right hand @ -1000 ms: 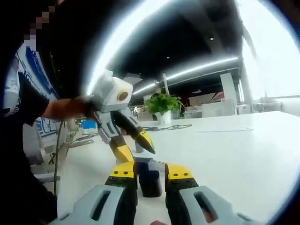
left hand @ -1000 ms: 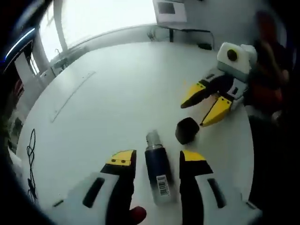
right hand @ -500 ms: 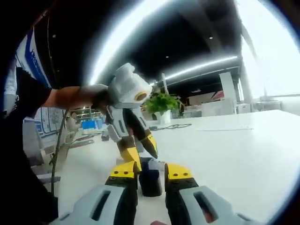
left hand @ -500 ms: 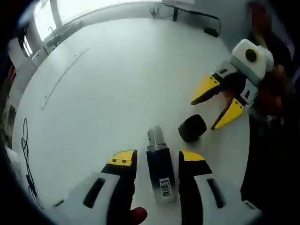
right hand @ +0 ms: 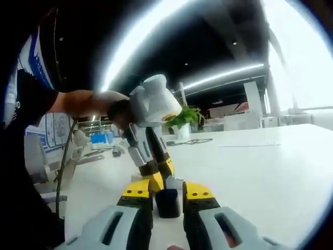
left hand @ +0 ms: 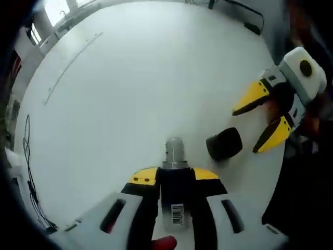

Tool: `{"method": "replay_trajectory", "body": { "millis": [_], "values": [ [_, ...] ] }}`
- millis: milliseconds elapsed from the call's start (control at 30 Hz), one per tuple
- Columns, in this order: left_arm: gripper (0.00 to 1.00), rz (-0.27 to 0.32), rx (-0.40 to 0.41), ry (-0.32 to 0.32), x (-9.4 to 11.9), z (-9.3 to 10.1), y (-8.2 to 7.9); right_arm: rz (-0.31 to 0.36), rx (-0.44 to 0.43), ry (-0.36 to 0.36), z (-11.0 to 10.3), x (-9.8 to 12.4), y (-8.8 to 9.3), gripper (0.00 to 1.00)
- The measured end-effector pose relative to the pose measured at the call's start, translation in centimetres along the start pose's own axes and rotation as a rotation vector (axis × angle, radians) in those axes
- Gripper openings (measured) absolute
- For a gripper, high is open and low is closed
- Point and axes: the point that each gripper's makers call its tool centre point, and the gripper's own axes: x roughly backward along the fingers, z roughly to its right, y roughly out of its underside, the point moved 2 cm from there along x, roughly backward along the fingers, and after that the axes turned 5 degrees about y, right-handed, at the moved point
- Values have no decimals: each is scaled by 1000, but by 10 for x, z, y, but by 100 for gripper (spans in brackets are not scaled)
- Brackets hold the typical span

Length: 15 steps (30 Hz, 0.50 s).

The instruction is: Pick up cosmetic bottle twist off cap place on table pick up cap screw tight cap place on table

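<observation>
A dark blue cosmetic bottle [left hand: 177, 195] with a barcode label and a bare threaded neck [left hand: 174, 151] sits between the jaws of my left gripper [left hand: 176, 177], which is shut on its body. The black cap [left hand: 223, 144] lies on the white table [left hand: 130, 78] just right of the neck. My right gripper [left hand: 250, 130] comes in from the right with its yellow jaws spread, tips just short of the cap. In the right gripper view the cap [right hand: 167, 203] shows between my right gripper's [right hand: 167, 191] open jaws. Behind it the left gripper [right hand: 161, 174] points steeply down at the table.
A thin black cable [left hand: 26, 156] runs along the table's left edge and more cables [left hand: 250, 15] lie at the far edge. A person's arm [right hand: 78, 101] holds the left gripper. A potted plant [right hand: 182, 117] stands far back on the table.
My left gripper's jaws have shut on the bottle, which lay loose between them before. That gripper has tipped steeper toward the table. The right gripper stays open at the cap.
</observation>
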Motion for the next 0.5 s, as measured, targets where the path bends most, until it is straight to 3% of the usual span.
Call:
{"method": "replay_trajectory", "body": {
  "millis": [333, 500],
  "values": [
    [11, 36, -86, -12, 2, 4, 1, -1, 1, 5, 1, 0, 0, 15],
    [11, 102, -104, -12, 7, 6, -2, -1, -1, 9, 1, 0, 0, 15]
  ]
}}
